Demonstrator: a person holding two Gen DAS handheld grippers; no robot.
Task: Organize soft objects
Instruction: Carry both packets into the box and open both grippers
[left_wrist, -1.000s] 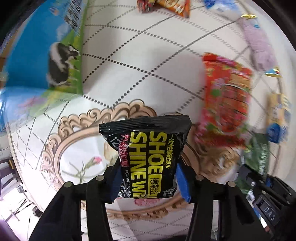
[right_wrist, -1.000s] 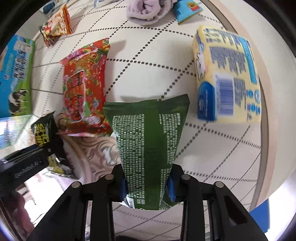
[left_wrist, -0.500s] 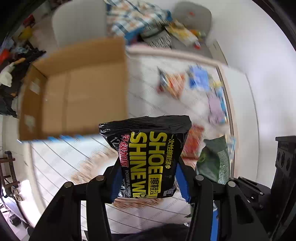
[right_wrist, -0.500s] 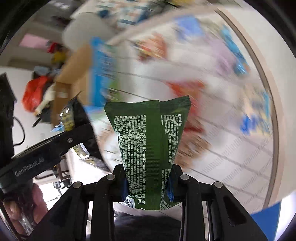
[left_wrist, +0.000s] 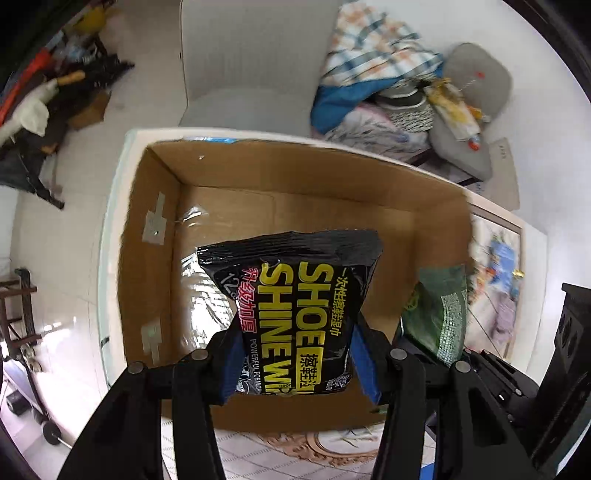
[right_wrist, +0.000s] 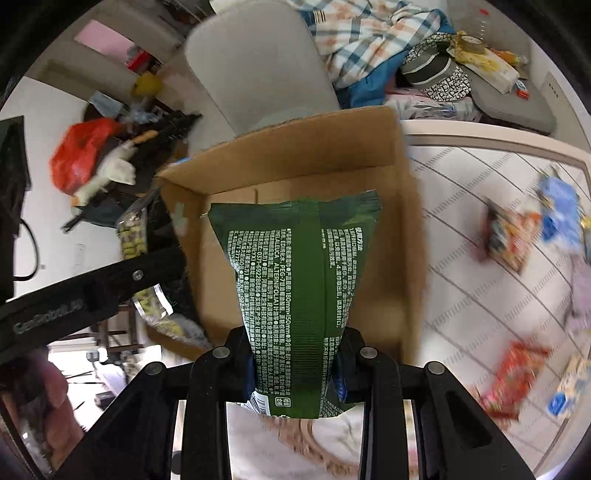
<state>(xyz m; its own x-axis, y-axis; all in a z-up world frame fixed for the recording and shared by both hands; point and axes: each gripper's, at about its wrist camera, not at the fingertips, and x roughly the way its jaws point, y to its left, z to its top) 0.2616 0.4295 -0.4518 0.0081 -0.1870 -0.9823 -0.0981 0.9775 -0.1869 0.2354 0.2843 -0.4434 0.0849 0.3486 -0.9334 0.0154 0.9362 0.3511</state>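
Note:
My left gripper is shut on a black shoe shine wipes packet and holds it above the open cardboard box. My right gripper is shut on a green wipes packet and holds it over the same box, near its right wall. The green packet also shows in the left wrist view at the box's right side. The left gripper's arm shows at the left of the right wrist view. The box floor looks bare apart from clear tape.
The box stands at the table's far left end. Several soft packets lie on the patterned tablecloth: a red one, an orange one, a blue one. A grey chair and a clothes pile are behind.
Both grippers have swung up and left from the table's packets to above the open box, each still holding its packet. The box interior has come into view.

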